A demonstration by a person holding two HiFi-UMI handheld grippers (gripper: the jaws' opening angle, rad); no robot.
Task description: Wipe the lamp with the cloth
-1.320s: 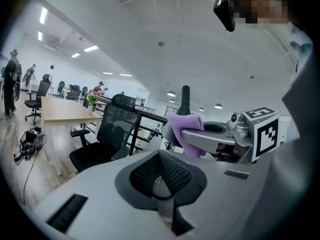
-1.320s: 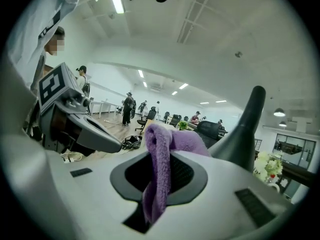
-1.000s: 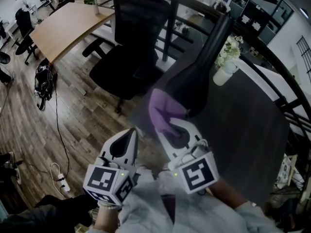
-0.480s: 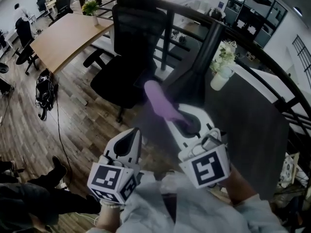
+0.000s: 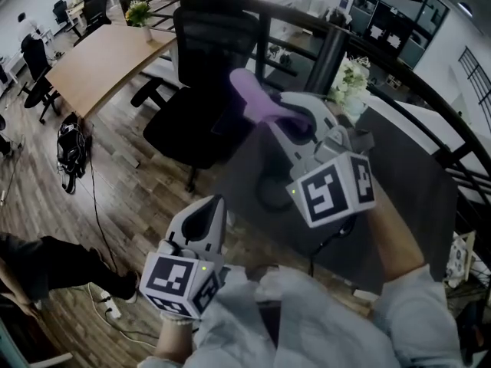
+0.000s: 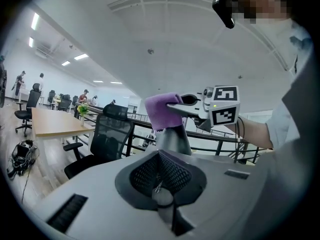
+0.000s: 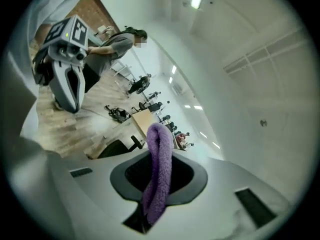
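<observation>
The dark grey lamp (image 5: pixel 331 54) stands on the dark table (image 5: pixel 403 198), with its round base (image 5: pixel 271 195) near the table's left edge. My right gripper (image 5: pixel 278 112) is raised beside the lamp's stem and shut on the folded purple cloth (image 5: pixel 250 90). In the left gripper view the cloth (image 6: pixel 161 112) sits on top of the lamp's tapering body (image 6: pixel 173 140), held by the right gripper (image 6: pixel 175 102). The right gripper view shows the cloth (image 7: pixel 159 166) pinched between the jaws. My left gripper (image 5: pixel 210 208) hangs low at the table's edge, shut and empty.
A black office chair (image 5: pixel 209 75) stands just left of the table. A white vase of flowers (image 5: pixel 349 83) is behind the lamp. A dark railing (image 5: pixel 430 102) curves round the table. A wooden desk (image 5: pixel 100 52), floor cables and a person's legs (image 5: pixel 54 259) lie to the left.
My right gripper has risen with the cloth, from the lamp's lower body up along its stem. The left gripper has stayed low and shut.
</observation>
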